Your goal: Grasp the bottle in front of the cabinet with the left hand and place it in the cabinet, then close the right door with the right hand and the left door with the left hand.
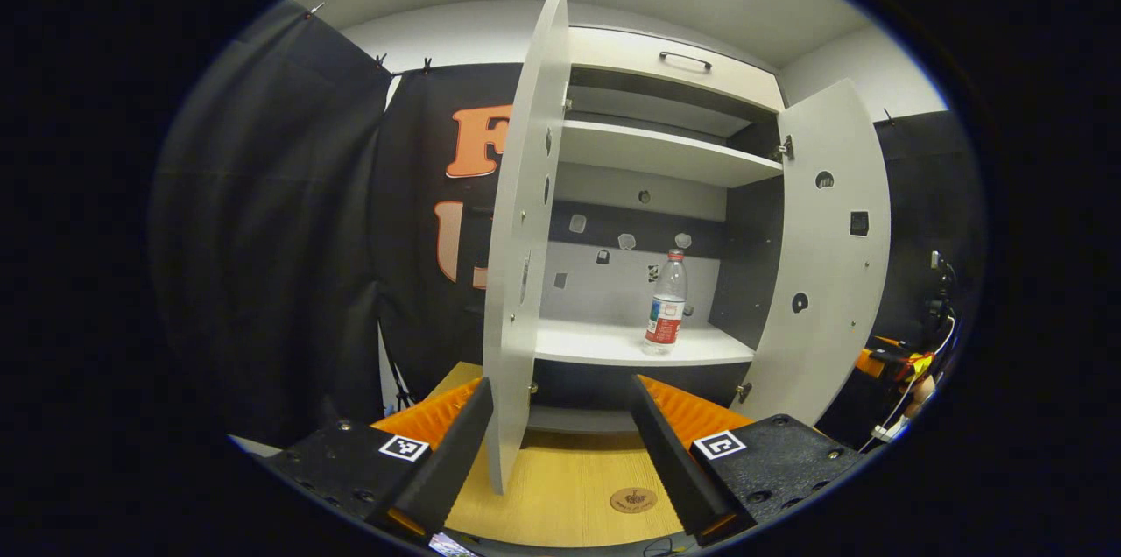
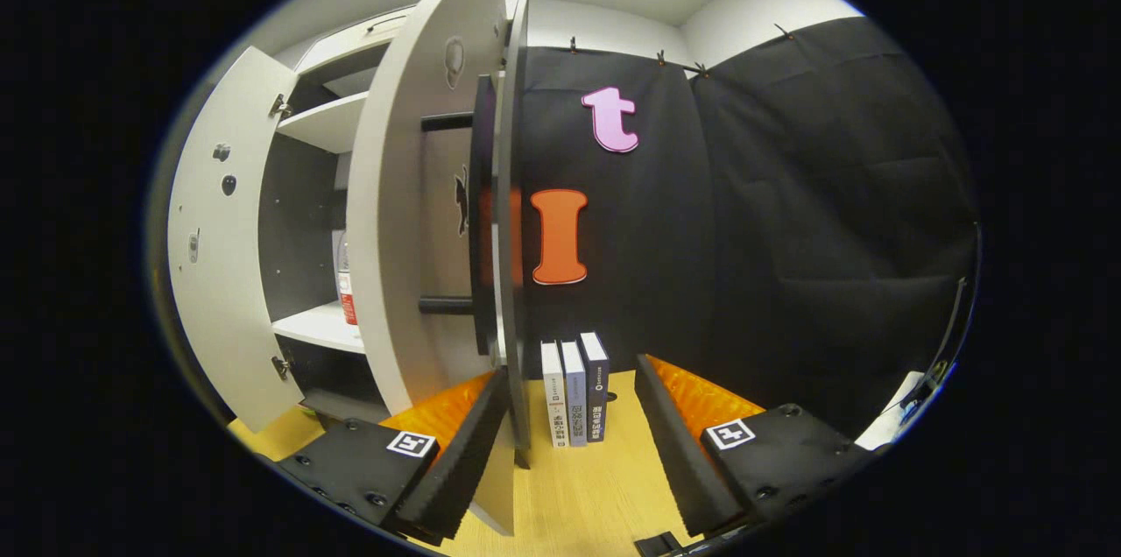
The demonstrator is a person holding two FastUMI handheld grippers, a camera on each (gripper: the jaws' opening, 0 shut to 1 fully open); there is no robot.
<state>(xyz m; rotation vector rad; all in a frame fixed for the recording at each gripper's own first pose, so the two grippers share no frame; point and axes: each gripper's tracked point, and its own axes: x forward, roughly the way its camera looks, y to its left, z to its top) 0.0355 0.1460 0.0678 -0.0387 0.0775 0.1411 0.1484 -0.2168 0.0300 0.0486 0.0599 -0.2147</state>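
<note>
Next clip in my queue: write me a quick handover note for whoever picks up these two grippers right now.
Left gripper: open, empty, facing the cabinet with the left door's edge between its fingers.
Right gripper: open, empty, right door's edge close by its left finger.
Bottle: upright on the cabinet's lower shelf.
Done: bottle placed inside.
Left: both doors stand open; close the right door with the right gripper, then the left door with the left gripper.
Books stand on the table beside the cabinet.
</note>
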